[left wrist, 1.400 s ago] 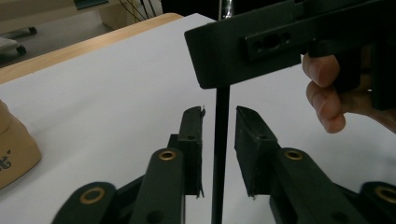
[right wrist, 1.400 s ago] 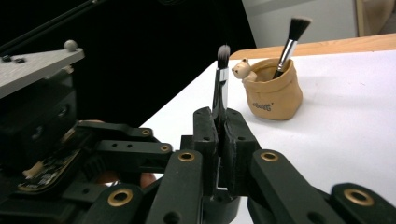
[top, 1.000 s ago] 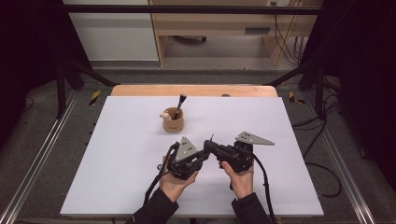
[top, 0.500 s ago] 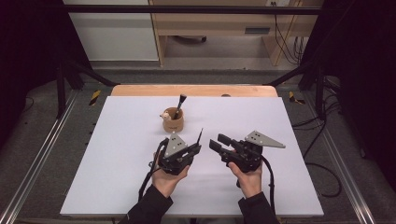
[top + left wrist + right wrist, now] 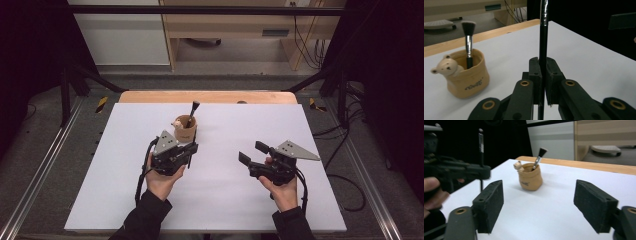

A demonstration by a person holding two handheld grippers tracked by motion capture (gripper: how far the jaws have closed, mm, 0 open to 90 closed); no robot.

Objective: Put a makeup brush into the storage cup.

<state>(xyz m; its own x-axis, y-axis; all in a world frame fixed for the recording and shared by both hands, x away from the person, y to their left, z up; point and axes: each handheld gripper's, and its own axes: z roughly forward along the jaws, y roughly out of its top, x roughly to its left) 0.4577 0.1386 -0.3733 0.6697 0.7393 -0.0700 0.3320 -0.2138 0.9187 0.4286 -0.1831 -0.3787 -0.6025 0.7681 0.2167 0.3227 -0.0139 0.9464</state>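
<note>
1. Two hand-held grippers are over the white tabletop (image 5: 215,200), well apart.
2. The left hand-held gripper (image 5: 187,150) is clamped tight on a thin black stick (image 5: 543,37), which stands upright between its pads.
3. The right hand-held gripper (image 5: 254,153) has just been opening; its pads stand wide with nothing between them.
4. A tan bear pouch (image 5: 184,128) sits on the tabletop just beyond the left hand-held gripper, with a makeup brush (image 5: 468,37) standing in it.
</note>
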